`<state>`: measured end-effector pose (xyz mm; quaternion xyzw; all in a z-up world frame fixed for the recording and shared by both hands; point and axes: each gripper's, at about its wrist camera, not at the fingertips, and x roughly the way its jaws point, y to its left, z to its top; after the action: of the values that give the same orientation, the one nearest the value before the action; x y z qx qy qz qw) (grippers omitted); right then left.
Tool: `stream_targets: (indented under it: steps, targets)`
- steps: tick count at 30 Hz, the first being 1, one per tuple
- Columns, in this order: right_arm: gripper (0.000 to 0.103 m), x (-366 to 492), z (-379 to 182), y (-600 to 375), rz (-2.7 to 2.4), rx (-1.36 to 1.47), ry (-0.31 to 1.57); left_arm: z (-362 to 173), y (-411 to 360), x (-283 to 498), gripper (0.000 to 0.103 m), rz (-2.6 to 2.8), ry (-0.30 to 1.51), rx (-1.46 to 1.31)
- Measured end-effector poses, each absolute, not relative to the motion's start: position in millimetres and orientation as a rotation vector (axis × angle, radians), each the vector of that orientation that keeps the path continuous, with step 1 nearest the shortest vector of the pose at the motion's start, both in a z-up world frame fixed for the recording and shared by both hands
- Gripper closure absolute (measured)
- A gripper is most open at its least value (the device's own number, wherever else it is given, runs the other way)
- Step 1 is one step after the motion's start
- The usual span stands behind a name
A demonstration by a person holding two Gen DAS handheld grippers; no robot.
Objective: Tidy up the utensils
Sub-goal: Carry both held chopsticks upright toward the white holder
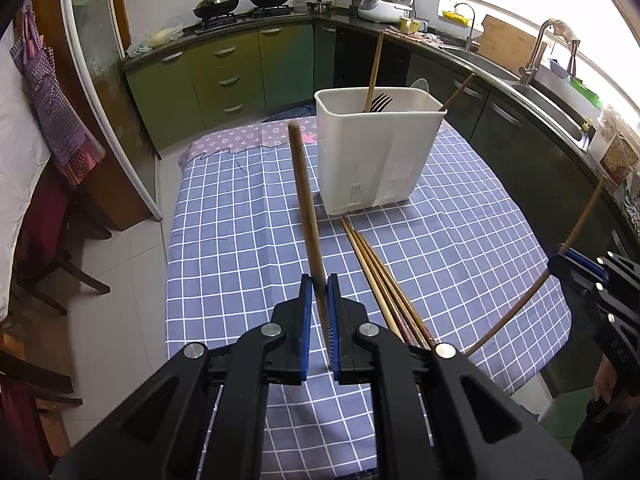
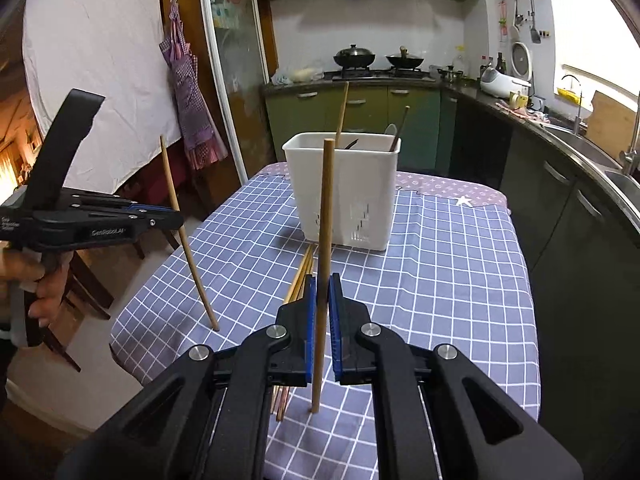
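Observation:
My left gripper [image 1: 319, 284] is shut on a brown wooden chopstick [image 1: 305, 200] that stands nearly upright above the checked tablecloth [image 1: 240, 216]. My right gripper [image 2: 323, 286] is shut on a lighter chopstick [image 2: 325, 216], also upright. Each gripper shows in the other's view: the right gripper [image 1: 560, 258] at the right edge with its curved-looking stick, the left gripper [image 2: 176, 216] at the left with a hand behind it. A white plastic utensil holder [image 1: 372, 152] stands at the far end of the table with a fork [image 1: 378, 102] and sticks in it. Several chopsticks [image 1: 380, 276] lie on the cloth before it.
Green and dark kitchen cabinets [image 1: 224, 76] ring the table, with a stove and woks [image 1: 218, 2] behind and a sink [image 1: 560, 108] at right. A checked apron [image 2: 188, 92] hangs at left. Wooden chairs [image 1: 52, 264] stand beside the table's left edge.

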<state>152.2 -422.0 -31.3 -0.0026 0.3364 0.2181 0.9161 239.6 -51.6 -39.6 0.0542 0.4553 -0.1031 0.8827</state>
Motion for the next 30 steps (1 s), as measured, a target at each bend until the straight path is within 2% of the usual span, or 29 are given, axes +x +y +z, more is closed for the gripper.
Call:
stream_targets:
  steps: [10, 23, 26, 30]
  targets:
    - [0.096, 146, -31, -426, 0.459, 0.009, 0.689, -30, -56, 237, 0.096, -0.229, 0.938, 0.116]
    - [0.096, 148, -32, -428, 0.474, 0.024, 0.692, 51, -81, 273, 0.096, -0.245, 0.827, 0.132]
    - [0.096, 148, -32, -427, 0.483, 0.021, 0.692, 40, -85, 292, 0.096, -0.228, 0.881, 0.126]
    - [0.096, 149, -33, -428, 0.492, 0.026, 0.691, -15, -84, 326, 0.096, -0.226, 1.063, 0.091]
